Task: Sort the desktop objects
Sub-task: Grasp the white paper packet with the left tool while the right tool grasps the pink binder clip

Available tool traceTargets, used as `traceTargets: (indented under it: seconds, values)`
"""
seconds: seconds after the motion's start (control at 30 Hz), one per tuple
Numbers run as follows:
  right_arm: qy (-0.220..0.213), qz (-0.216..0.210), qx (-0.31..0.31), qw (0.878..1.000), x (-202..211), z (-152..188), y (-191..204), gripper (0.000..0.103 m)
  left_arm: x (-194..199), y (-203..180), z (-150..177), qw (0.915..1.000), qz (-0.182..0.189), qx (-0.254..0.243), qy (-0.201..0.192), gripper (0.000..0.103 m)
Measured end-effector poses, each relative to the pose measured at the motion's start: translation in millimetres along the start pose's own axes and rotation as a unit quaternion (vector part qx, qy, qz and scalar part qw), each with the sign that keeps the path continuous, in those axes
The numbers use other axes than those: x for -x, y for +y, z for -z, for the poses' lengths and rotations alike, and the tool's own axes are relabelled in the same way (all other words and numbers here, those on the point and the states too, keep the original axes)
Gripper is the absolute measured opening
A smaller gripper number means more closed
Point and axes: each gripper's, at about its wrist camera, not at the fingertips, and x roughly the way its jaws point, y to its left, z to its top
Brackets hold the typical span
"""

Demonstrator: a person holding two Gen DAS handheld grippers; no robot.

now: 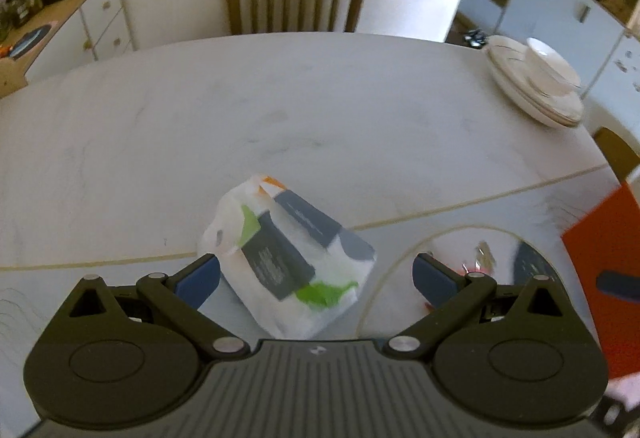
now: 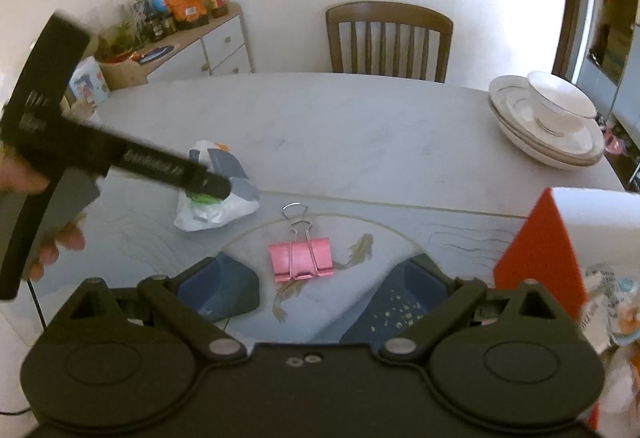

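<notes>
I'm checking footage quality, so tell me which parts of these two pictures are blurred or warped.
Left wrist view: the white packet and red box are motion-smeared, and the table edge bows from the fisheye. Right wrist view: the left gripper is streaked, while the pink binder clip is sharp.

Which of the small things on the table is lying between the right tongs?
The pink binder clip, lying flat between the open right tongs. The white plastic packet sits farther left, under the left tongs.

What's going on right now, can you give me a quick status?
Left gripper open around packet, not closed. Right gripper open above pink clip. Red box close on the right; nothing blocking.
</notes>
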Motion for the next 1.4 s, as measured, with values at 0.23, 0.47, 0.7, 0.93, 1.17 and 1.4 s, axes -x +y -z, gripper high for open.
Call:
traceTargets:
  seconds: [0.23, 0.47, 0.7, 0.93, 1.17, 1.4]
  values:
    - [0.015, -0.004, -0.002, 1.0, -29, 2, 1, 0.098, -24, 13, -19, 0.9975, -0.021, 0.061, 0.029, 0.103]
    - [0.031, 0.001, 0.0, 1.0, -53, 3, 0, 0.098, -45, 12, -19, 0.9961, -0.044, 0.06, 0.047, 0.103]
    - [0.043, 0.008, -0.002, 0.999, -80, -1, 3, 0.098, -56, 14, -17, 0.995, -0.047, 0.069, 0.056, 0.103]
    - [0.049, 0.011, 0.012, 0.999, -95, -3, 10, 0.092, -61, 10, -14, 0.9948, -0.055, 0.065, 0.057, 0.103]
    - [0.049, 0.021, 0.033, 0.998, -101, 1, 13, 0.089, -66, 7, -9, 0.9958, -0.062, 0.037, 0.056, 0.103]
    - [0.045, 0.03, 0.034, 0.998, -99, 2, 12, 0.078, -68, 6, -3, 0.9964, -0.063, 0.008, 0.057, 0.103]
